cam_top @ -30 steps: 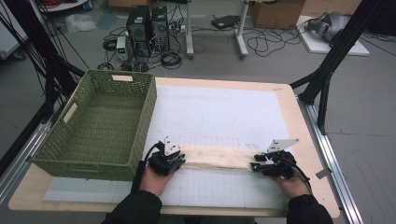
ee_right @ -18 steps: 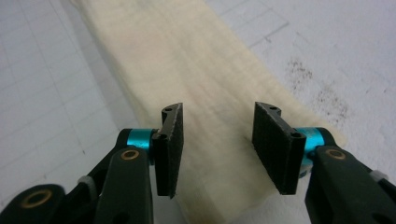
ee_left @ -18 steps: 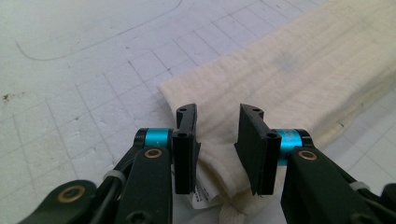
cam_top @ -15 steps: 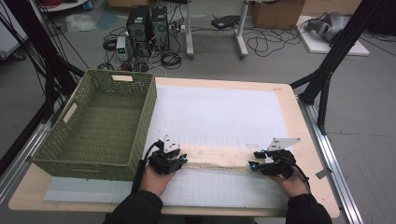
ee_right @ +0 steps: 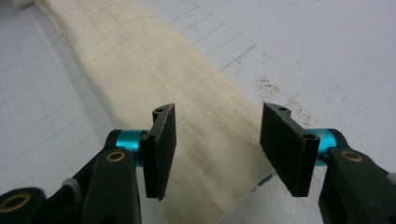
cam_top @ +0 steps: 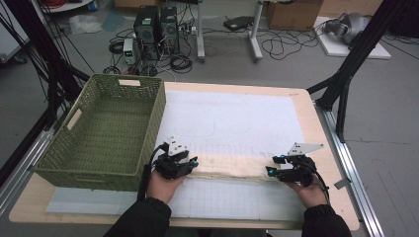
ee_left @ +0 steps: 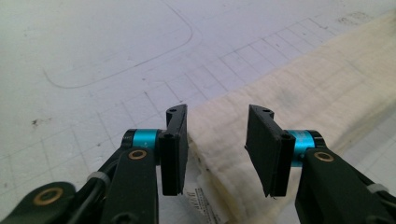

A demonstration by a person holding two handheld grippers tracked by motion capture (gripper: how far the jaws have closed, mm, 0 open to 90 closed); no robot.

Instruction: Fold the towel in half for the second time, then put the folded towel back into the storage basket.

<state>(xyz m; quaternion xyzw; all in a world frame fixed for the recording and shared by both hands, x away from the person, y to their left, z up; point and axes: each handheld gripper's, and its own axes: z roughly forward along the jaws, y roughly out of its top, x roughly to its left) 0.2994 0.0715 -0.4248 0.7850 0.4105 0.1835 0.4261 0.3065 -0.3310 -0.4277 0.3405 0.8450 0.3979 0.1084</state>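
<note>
The left gripper (ee_left: 217, 149) has its fingers (ee_left: 175, 149) spread apart. They have just been opening. The end of a folded cream cloth (ee_left: 299, 98) lies between them, but the pads do not press on it. A small white tag (ee_left: 203, 205) pokes out at that end.

The right gripper (ee_right: 217, 149) is the same. Its fingers (ee_right: 161, 149) are spread and have just been opening too. The other end of the cloth (ee_right: 154, 70) lies flat under the gap, and nothing pinches it.

From above, the cloth (cam_top: 232, 165) is a long thin strip. It lies on the white mat (cam_top: 232, 118) near the person's edge of the surface (cam_top: 316, 148). Its long side runs from left to right, from one hand to the other. The left gripper (cam_top: 190, 163) is at its left end and the right gripper (cam_top: 272, 170) is at its right end. Each hand is as near to its own end as the other, so neither one is closer.

The strip looks let go and at rest. If it has to be folded again, I think both hands would need to pinch their ends anew.

A green woven basket (cam_top: 104, 128) stands to the left, just beside the left hand. It looks empty.
</note>
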